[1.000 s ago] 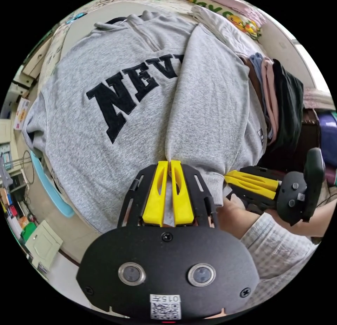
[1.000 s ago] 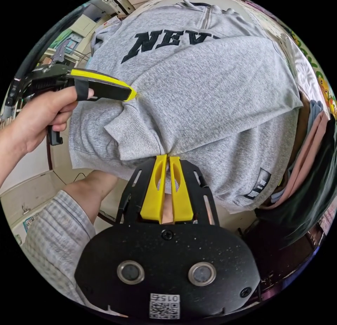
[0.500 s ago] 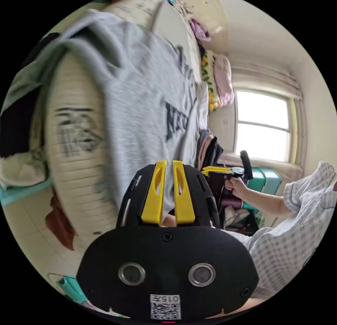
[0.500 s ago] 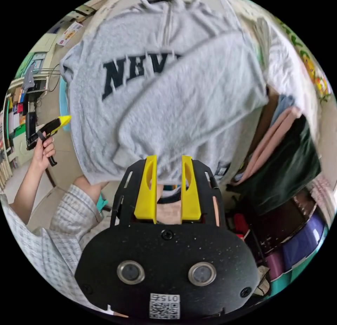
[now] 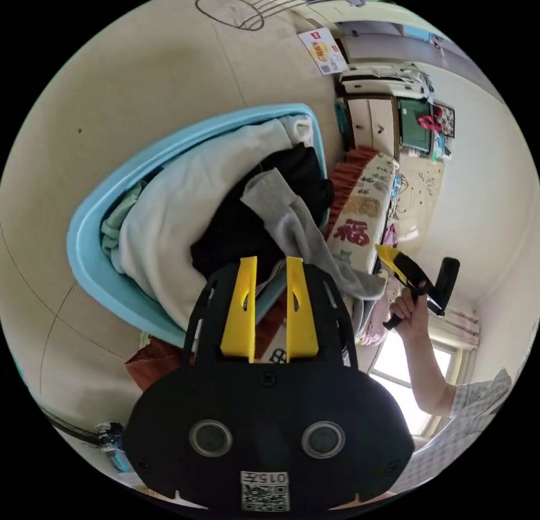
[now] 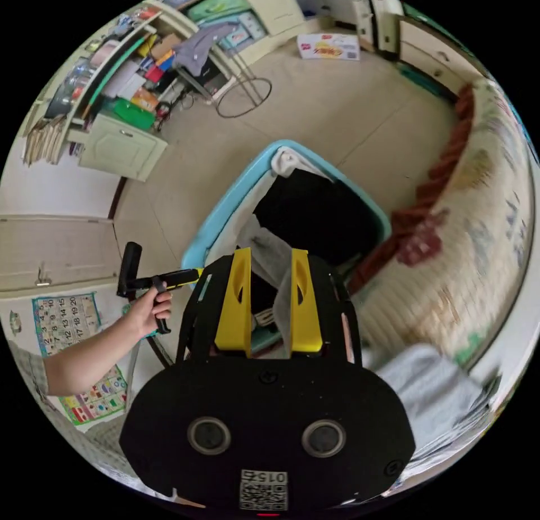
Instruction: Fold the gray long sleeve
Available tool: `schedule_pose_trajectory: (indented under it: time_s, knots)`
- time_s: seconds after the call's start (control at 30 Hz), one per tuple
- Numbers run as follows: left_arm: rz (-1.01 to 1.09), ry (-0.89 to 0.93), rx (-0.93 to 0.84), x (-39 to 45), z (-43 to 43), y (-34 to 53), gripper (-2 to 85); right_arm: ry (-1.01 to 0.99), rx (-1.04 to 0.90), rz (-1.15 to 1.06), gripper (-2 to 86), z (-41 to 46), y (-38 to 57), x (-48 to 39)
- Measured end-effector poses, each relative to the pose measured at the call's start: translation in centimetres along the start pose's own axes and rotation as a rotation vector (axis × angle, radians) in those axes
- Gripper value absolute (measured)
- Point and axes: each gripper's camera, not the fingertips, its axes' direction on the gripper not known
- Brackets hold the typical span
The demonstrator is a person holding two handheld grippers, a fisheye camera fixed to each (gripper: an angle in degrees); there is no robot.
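Note:
The gray long sleeve (image 6: 430, 388) is a blurred gray patch lying on the bed's edge in the right gripper view. My left gripper (image 5: 271, 260) is open with nothing between its jaws, hovering over the blue laundry basket (image 5: 90, 256). My right gripper (image 6: 270, 253) is also open and empty, above the same basket (image 6: 225, 205). A gray cloth (image 5: 292, 227) drapes from the basket's pile toward the bed; I cannot tell what garment it is. A hand holds each gripper: the right gripper (image 5: 389, 256) shows beside the bed, and the left gripper (image 6: 194, 274) beside the basket.
The basket on the beige floor (image 5: 140, 81) holds white cloth (image 5: 174, 205) and black cloth (image 6: 315, 216). The bed's patterned side (image 5: 360, 216) with a red fringe (image 6: 433, 188) runs next to it. Shelves and cabinets (image 6: 112, 93), a wire stand (image 6: 244, 95) and a box (image 6: 329, 46) stand farther off.
Both grippers let go of the gray long sleeve and opened. Both cameras swung away from the bed toward the basket on the floor.

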Motion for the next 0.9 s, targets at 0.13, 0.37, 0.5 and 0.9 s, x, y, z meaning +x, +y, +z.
schedule_pose_trajectory:
  time_s: [0.13, 0.37, 0.5, 0.9]
  knots:
    - [-0.047, 0.114, -0.010, -2.9, 1.7, -3.0, 9.8, 0.019, -0.228, -0.083, 10.8, 8.9, -5.7, -0.8]
    - [-0.122, 0.317, 0.049, -6.4, 1.2, -3.5, 11.9, 0.007, -0.330, -0.213, 1.5, 11.4, -3.8, -3.2]
    - [-0.222, 0.518, 0.152, -8.0, -1.0, -1.4, 14.2, -0.113, -0.108, -0.259, 0.1, 3.0, 1.9, -5.2]
    - [0.057, 0.836, -0.125, 0.9, -5.0, 9.2, 16.2, -0.202, 0.171, -0.237, -0.2, -11.3, 28.2, -12.7]
